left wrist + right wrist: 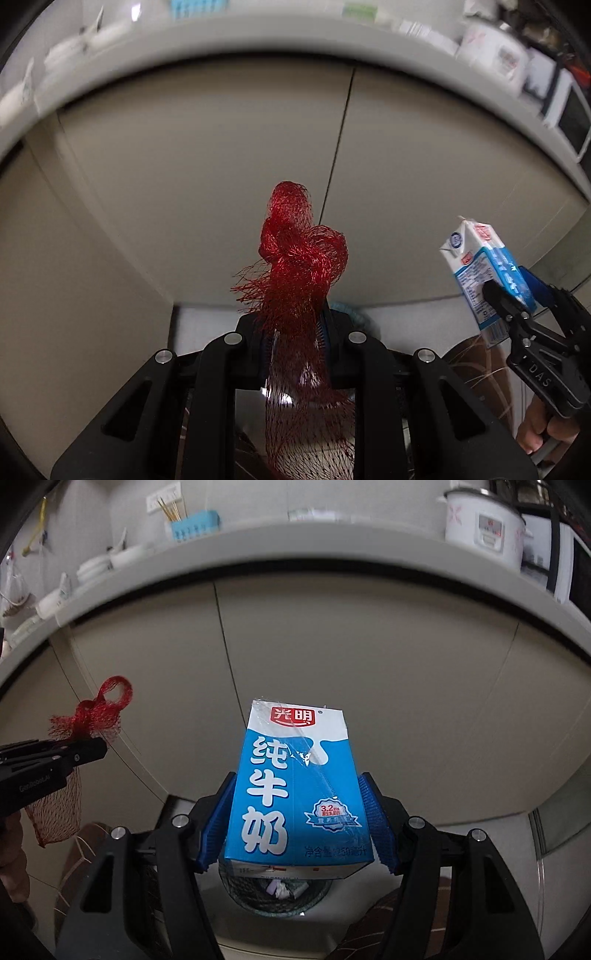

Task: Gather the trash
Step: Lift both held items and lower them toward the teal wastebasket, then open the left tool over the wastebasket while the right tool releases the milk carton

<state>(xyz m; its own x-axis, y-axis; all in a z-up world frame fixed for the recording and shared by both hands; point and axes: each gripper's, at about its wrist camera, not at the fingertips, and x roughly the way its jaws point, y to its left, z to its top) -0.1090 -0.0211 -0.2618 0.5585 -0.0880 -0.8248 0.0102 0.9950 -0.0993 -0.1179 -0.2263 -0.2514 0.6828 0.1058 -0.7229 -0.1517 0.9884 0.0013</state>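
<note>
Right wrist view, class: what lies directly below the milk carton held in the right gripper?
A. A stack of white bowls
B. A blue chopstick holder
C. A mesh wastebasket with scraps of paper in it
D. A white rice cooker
C: under the milk carton, clamped between the blue pads of the right gripper, the rim of a dark mesh wastebasket shows, with paper scraps inside; the rice cooker stands up on the counter.

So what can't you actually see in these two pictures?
- Bin contents, right wrist view: mostly hidden behind the milk carton.
- Red net bag lower end, left wrist view: cut off by the bottom edge.
- Counter items, left wrist view: blurred.
- Carton's small print: too small.
</note>
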